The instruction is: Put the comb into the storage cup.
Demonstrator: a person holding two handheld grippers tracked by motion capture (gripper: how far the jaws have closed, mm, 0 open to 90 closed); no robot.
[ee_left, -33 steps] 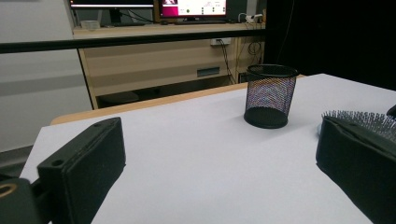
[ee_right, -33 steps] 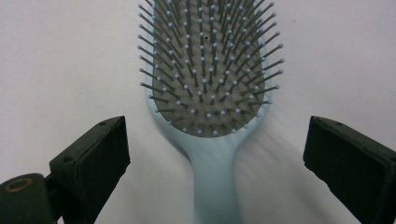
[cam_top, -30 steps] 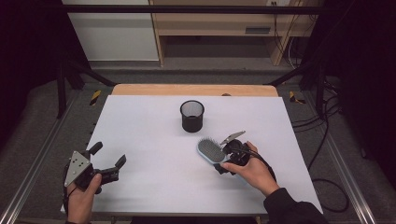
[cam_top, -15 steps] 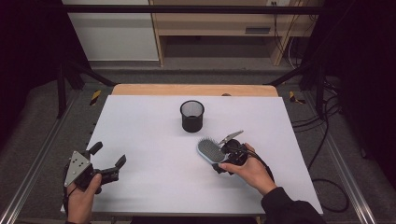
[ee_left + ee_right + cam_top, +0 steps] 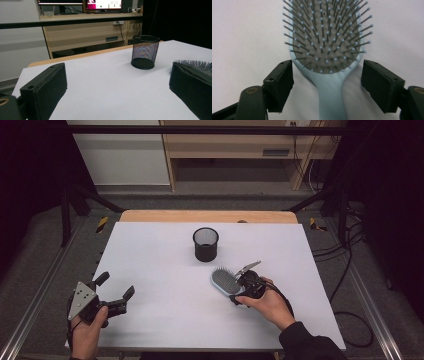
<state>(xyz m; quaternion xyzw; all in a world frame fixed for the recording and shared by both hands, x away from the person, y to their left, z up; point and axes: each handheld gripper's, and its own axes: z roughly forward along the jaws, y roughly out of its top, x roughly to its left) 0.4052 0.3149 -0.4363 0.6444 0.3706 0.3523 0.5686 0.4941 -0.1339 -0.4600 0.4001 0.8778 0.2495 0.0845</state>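
pale blue bristled paddle hairbrush flat on white worktop, neck between spread right claw; left claw gaping, idle.

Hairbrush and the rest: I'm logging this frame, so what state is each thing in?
Hairbrush: flat on the table, bristles up, handle between the right claw's open jaws, not clamped.
Mesh cup: upright, looks empty.
Right claw: open, straddling the brush neck.
Left claw: open, holds nothing, apart from both things.
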